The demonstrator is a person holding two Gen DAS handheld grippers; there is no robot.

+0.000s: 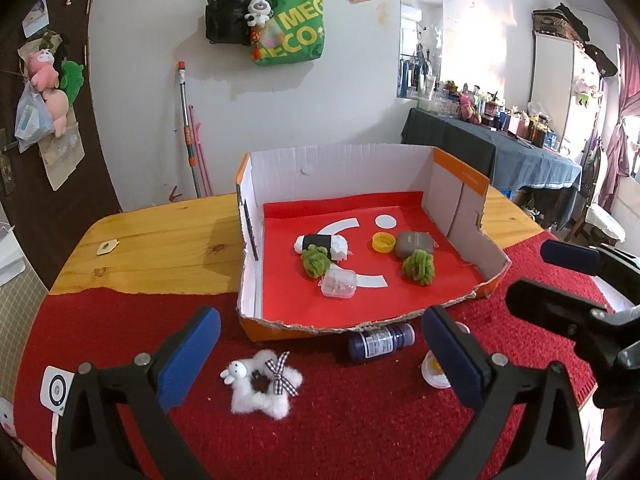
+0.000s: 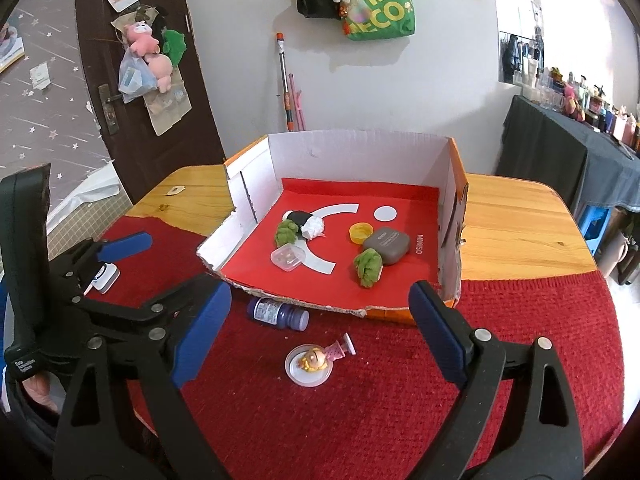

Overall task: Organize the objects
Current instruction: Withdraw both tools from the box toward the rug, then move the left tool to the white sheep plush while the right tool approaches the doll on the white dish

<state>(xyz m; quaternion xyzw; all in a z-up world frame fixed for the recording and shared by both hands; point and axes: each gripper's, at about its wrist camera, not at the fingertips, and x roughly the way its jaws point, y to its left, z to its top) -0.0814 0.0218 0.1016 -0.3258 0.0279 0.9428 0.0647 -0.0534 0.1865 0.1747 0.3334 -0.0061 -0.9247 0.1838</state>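
Both hand-held grippers — left [image 1: 320, 356] & right [image 2: 320, 332] — wide open, empty

Box: an open orange-and-white cardboard box [image 1: 460, 184] with a torn near wall sits on the table, red-lined.
Inside: white sushi-shaped plush [image 1: 322, 245], two green fuzzy balls [image 1: 316, 262], clear plastic case [image 1: 339, 284], yellow bottle cap [image 1: 382, 242], grey rounded case [image 1: 414, 243].
Outside, near: dark blue bottle [image 1: 380, 340] on its side, white fluffy star plush [image 1: 262, 384], round clear-lidded figurine dish [image 2: 309, 364].
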